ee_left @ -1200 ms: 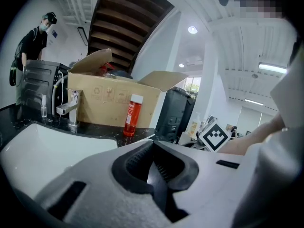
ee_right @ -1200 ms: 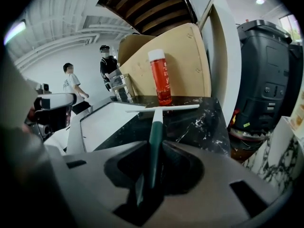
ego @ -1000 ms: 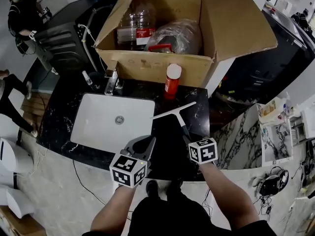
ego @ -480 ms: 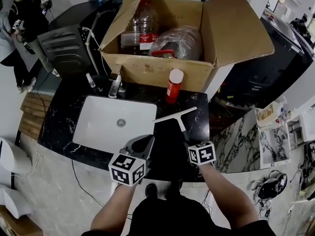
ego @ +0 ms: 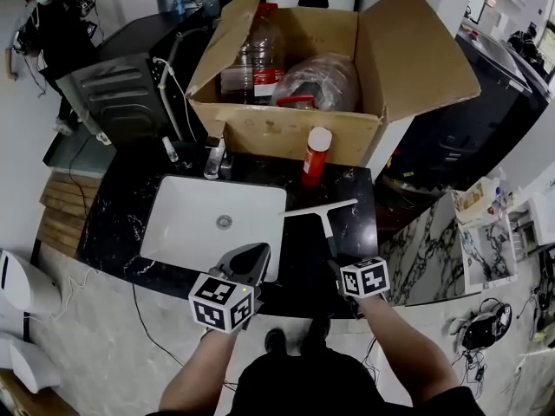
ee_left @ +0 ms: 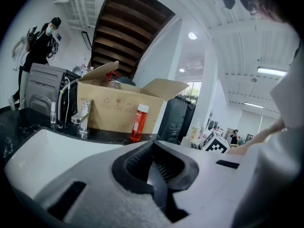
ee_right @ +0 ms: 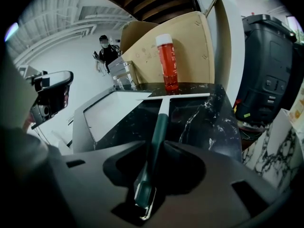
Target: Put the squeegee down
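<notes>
The squeegee (ego: 323, 215) lies flat on the black marble counter (ego: 354, 225) right of the sink, white blade away from me, dark green handle (ee_right: 159, 122) toward me. My right gripper (ego: 335, 265) is at the handle's near end. Its jaws are opening: the handle runs between them with a little room on each side (ee_right: 153, 151). My left gripper (ego: 251, 256) hovers over the sink's near right corner, jaws together and nothing in them (ee_left: 153, 150).
A white sink (ego: 165, 232) with a chrome tap (ego: 214, 158) fills the counter's left. A red bottle with a white cap (ego: 316, 156) stands behind the squeegee blade. An open cardboard box (ego: 286, 133) with bottles and a bag sits at the back. A person stands far left.
Both grippers have drawn back toward me. The right gripper's jaws have widened around the handle, and the squeegee stays lying on the counter.
</notes>
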`<state>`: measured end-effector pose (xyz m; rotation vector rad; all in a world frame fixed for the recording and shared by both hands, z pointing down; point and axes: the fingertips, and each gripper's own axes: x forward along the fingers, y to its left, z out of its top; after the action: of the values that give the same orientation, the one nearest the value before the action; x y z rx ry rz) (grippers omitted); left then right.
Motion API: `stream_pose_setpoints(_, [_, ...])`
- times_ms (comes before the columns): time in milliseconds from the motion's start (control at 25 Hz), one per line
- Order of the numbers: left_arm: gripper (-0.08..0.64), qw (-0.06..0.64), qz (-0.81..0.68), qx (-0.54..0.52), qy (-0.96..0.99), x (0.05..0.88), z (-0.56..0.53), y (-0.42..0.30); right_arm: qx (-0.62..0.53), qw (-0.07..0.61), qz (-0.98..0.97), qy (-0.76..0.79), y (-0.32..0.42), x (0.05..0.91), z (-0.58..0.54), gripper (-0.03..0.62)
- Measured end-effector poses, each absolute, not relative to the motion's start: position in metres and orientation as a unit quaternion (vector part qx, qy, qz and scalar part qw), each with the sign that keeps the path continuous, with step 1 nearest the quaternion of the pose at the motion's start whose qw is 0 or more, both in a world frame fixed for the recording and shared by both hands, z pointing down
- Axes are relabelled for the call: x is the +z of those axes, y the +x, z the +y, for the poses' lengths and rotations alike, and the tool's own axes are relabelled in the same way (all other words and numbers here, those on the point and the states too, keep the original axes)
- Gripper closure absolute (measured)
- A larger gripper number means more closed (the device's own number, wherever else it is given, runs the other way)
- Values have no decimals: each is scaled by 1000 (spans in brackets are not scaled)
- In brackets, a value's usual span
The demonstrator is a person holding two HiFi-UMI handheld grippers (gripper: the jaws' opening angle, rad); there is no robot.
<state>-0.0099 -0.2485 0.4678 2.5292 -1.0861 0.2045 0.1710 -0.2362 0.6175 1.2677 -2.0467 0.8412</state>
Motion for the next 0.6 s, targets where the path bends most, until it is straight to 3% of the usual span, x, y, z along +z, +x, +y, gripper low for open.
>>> stream_pose_setpoints(360, [551,191,-353,65,914,467,-235,-8,339,261,-757,495,161,612,-216,476])
stream_pose_setpoints(600, [551,165,-375,86,908,469,-225,-19,351,242,-761,489,157,604,-195,526])
